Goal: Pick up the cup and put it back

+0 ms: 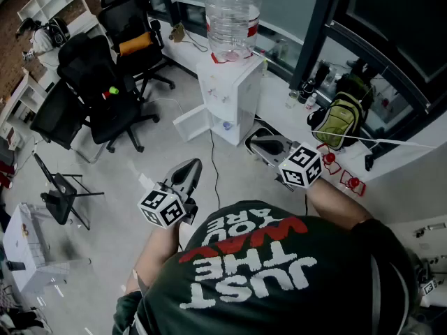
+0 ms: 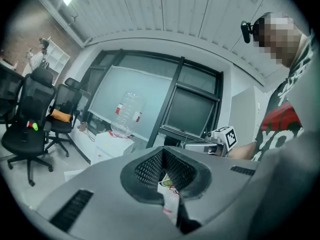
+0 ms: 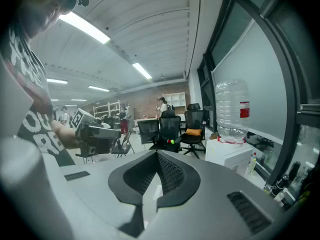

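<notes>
No cup shows clearly in any view. In the head view my left gripper (image 1: 190, 167) and right gripper (image 1: 255, 140) hang over the floor in front of the person's chest, both aimed toward the white water dispenser (image 1: 227, 93). The left gripper (image 2: 167, 184) has its jaws drawn together; a white scrap with red and yellow print shows in the slit, and I cannot tell what it is. The right gripper (image 3: 152, 184) is shut with nothing between its jaws. Each gripper view also catches the other gripper: the right one (image 2: 202, 146) and the left one (image 3: 97, 134).
A large clear bottle (image 1: 232, 16) tops the dispenser, whose lower door (image 1: 192, 123) stands open. Black office chairs (image 1: 105, 82) stand at the left, a folding stand (image 1: 63, 190) nearer. A green backpack (image 1: 339, 117) rests on the white ledge (image 1: 391, 160) by the windows.
</notes>
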`<state>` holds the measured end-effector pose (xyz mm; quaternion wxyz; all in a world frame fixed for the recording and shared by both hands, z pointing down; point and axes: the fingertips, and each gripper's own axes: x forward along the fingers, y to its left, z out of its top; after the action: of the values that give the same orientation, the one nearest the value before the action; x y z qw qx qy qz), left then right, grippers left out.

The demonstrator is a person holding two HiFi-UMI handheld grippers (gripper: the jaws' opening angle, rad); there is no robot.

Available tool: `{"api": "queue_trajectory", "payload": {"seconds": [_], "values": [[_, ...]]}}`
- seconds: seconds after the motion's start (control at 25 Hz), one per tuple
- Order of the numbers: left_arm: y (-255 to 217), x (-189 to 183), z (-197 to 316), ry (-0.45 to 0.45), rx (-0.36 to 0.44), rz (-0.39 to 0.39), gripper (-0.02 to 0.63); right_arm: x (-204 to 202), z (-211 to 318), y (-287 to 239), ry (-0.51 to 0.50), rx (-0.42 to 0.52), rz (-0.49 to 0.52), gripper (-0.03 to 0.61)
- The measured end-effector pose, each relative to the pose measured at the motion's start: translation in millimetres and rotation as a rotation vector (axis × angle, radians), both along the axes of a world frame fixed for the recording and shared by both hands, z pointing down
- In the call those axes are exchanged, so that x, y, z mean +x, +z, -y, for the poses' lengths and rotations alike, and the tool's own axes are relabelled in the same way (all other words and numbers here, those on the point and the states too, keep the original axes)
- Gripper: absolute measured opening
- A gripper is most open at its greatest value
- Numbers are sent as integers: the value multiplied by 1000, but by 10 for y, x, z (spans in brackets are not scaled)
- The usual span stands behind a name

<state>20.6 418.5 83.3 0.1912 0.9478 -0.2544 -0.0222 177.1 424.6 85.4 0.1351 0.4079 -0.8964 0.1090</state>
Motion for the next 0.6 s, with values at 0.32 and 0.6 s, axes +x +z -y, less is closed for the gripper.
{"api": "queue_trajectory", "payload": {"seconds": [0.32, 0.6], "values": [[-33, 47, -69, -4, 17, 3, 8, 66, -80, -25, -2, 19, -9, 32], [-93, 121, -36, -9, 38, 10, 9, 174, -58, -99, -1, 36, 10, 32]]}}
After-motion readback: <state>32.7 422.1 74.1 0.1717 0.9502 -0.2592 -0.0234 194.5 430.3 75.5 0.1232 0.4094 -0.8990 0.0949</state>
